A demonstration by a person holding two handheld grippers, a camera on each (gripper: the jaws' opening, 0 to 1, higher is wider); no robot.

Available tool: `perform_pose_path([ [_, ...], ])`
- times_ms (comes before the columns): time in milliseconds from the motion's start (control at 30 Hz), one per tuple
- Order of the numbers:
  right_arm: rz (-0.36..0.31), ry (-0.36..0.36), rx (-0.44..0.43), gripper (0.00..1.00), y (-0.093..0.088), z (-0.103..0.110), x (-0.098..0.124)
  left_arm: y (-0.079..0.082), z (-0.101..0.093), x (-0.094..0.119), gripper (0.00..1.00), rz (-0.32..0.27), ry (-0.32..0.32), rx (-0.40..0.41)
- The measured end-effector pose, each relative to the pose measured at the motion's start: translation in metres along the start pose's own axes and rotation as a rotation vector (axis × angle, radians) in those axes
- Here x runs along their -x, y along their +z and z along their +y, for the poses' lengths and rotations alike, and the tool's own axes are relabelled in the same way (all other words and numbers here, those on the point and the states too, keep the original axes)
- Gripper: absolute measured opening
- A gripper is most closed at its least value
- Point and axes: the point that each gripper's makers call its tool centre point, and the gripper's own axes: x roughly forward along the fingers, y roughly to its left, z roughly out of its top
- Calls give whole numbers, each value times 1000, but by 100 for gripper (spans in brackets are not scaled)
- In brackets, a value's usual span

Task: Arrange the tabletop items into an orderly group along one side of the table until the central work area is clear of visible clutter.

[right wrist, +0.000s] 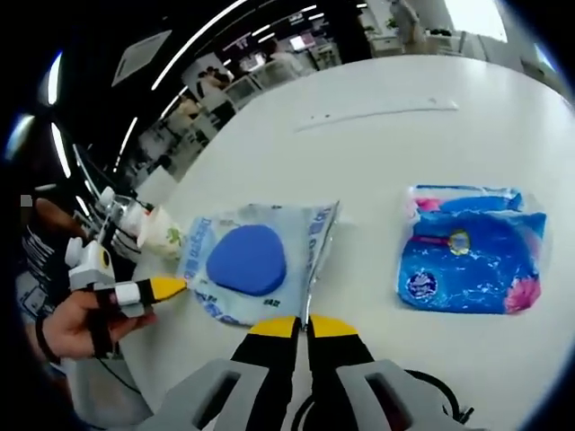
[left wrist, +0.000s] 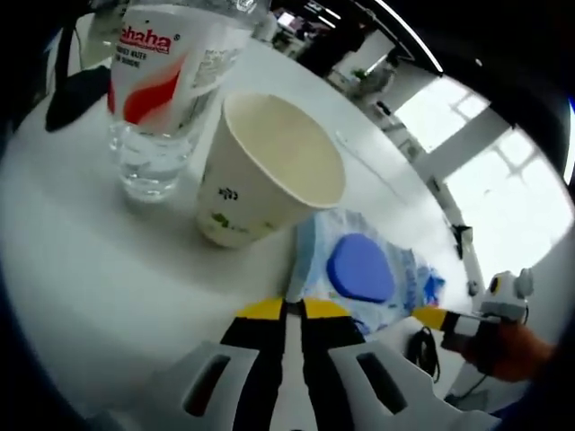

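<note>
— White table [left wrist: 81, 269], what sits on it at my left gripper [left wrist: 292, 310]?

— I see its yellow-tipped jaws pressed together on the edge of the wipes pack [left wrist: 359, 269], the one with the blue lid. Just past the pack a paper cup [left wrist: 265, 171] stands upright, and a clear water bottle [left wrist: 166, 81] with a red-and-white label stands beside it, very close; I cannot tell if they touch.

— And the right gripper [right wrist: 301, 325]?

— Also closed, jaws pinching the near corner of that same pack [right wrist: 252, 260], in the right gripper view. The left gripper [right wrist: 166, 287] comes in from the left of that view, held by a hand [right wrist: 76, 323], its tip at the pack's opposite edge.

— Anything else on the table?

— A second blue pack [right wrist: 467, 260] lies flat well to the right, apart from the first. A thin white strip [right wrist: 377, 115] lies farther off.
</note>
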Motion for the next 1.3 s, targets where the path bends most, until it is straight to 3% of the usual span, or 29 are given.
perform_pose_path([
  [267, -26, 11, -13, 4, 15, -7, 0, 5, -3, 0, 3, -21, -3, 16],
  [333, -31, 11, -2, 8, 15, -8, 3, 8, -3, 1, 7, -31, -16, -25],
  [700, -13, 8, 97, 11, 8, -25, 21, 6, -4, 8, 14, -32, -34, -21],
  [967, -41, -15, 81, 10, 2, -44, 35, -21, -16, 16, 14, -38, -44, -40],
  [1300, -58, -45, 73, 11, -7, -64, 55, -51, -48, 24, 13, -10, -84, -129],
])
